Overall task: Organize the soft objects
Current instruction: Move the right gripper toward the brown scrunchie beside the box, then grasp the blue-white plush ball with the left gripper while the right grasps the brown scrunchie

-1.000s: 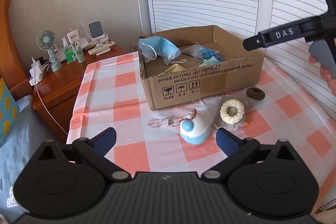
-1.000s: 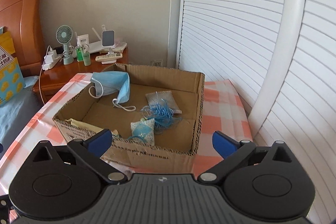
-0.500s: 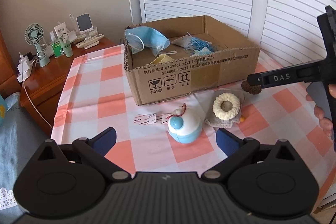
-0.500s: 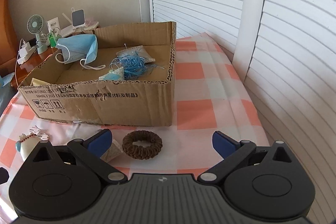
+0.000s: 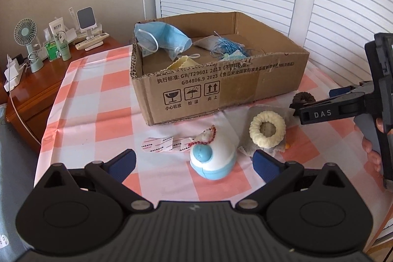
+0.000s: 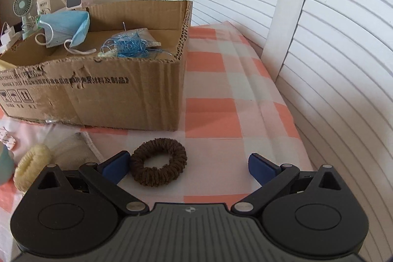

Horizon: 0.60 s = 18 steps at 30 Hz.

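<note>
The brown hair tie (image 6: pixel 159 165) lies on the table (image 6: pixel 211 112), low in the frame. Right gripper (image 6: pixel 188 165) fingers are wide open, empty. It looks soft, light and squishy; pinch one side of the ring.

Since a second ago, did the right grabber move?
Yes. The right gripper came down from above the cardboard box to the table in front of it, beside the brown scrunchie.
</note>
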Motion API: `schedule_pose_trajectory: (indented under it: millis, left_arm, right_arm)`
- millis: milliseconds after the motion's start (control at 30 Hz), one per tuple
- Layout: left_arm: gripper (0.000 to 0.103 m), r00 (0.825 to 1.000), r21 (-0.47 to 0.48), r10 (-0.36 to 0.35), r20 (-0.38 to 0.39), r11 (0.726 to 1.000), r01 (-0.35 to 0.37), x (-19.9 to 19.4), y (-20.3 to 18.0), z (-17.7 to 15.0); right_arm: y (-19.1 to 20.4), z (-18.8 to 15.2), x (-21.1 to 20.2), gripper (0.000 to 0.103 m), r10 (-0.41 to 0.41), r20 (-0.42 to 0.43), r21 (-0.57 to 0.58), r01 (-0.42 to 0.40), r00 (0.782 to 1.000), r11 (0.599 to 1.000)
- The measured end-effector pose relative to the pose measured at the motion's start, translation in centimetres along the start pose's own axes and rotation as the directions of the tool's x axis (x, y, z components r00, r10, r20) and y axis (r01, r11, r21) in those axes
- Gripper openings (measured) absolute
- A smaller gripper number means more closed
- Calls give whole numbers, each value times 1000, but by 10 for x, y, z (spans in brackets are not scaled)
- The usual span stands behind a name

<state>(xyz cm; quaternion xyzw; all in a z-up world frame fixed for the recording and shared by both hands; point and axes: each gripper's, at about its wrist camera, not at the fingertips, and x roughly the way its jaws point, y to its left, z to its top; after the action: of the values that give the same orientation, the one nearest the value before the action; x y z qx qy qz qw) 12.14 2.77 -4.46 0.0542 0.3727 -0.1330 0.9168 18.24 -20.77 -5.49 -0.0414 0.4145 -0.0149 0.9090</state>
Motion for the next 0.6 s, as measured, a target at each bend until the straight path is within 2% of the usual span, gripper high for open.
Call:
schedule_pose_trajectory:
  millis: [167,333,433,500,600]
  left_arm:
    - [101,998,8,-37,-46,999,37,17,-3,0]
    - [99,998,11,-52,-36,999,53,23,-7,-1]
    - [90,999,15,-38,-17,999,39,23,-7,0]
    - [73,999,5,-35,-16,999,35,24,-6,1]
    - [63,999,-3,-35,-14,999,35,24,-4,1]
  right_arm:
    - [-7,-8,-3,103,16,23,-11,-16,1000,1000]
    - [-8,-8,-2,103,26,25,-4,-26,999,1000]
    - [-8,-8,-2,103,30,31,-5,-29,999,1000]
    - [-9,-9,-2,103,32,33,-5,-32,999,999]
    - [-9,-9,-2,103,33,35,-4,-33,999,999]
